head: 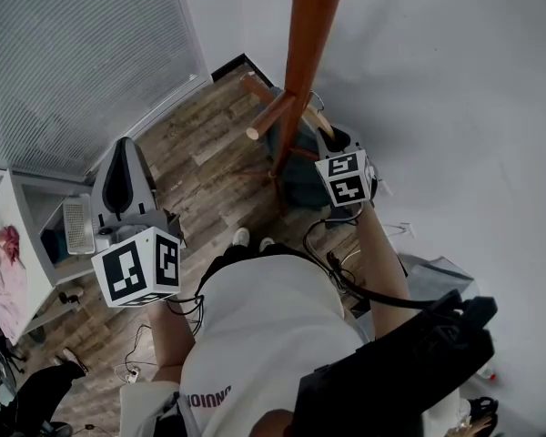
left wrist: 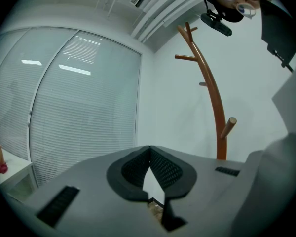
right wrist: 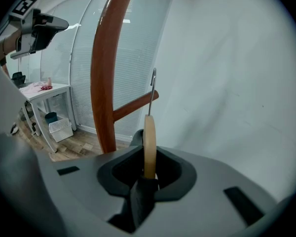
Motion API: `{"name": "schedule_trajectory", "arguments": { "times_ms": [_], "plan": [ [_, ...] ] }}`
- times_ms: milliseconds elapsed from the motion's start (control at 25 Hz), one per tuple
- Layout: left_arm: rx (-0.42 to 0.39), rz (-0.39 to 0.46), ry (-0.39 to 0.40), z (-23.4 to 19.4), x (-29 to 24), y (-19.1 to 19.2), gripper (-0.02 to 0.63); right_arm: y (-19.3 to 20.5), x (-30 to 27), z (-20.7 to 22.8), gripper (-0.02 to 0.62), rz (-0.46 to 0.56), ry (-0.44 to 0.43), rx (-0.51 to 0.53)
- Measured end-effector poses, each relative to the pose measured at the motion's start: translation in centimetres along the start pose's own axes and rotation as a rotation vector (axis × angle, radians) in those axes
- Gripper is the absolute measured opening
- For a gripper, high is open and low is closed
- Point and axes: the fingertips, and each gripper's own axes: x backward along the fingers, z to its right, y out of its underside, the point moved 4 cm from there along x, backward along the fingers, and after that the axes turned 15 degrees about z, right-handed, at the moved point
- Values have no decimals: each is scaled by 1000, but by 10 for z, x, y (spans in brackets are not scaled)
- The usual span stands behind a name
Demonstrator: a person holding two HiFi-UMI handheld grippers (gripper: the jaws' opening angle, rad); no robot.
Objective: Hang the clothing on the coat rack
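The brown wooden coat rack (head: 302,53) rises in front of me, with short pegs (head: 262,121) low on its pole. My right gripper (right wrist: 149,171) is shut on a pale wooden hanger (right wrist: 149,144), seen edge-on, whose metal hook (right wrist: 152,90) points up close to a peg (right wrist: 135,105). Dark clothing (head: 298,173) hangs from the hanger beside the pole, under the right gripper's marker cube (head: 346,178). My left gripper (left wrist: 149,152) is held off to the left, jaw tips together, with nothing in it; the rack (left wrist: 213,95) stands beyond it.
A white shelf table (head: 23,235) with a pink cloth (head: 5,271) and a white basket (head: 77,224) stands at the left by the blinds (head: 82,53). Cables (head: 332,244) trail over the wooden floor. A white wall is on the right.
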Motion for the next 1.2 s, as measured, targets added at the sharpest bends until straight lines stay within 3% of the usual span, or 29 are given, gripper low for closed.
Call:
{"name": "schedule_trajectory", "arguments": {
  "times_ms": [1200],
  "plan": [
    [-15, -10, -15, -3, 1, 3, 14, 18, -14, -14, 72, -61, -58, 10]
  ]
}}
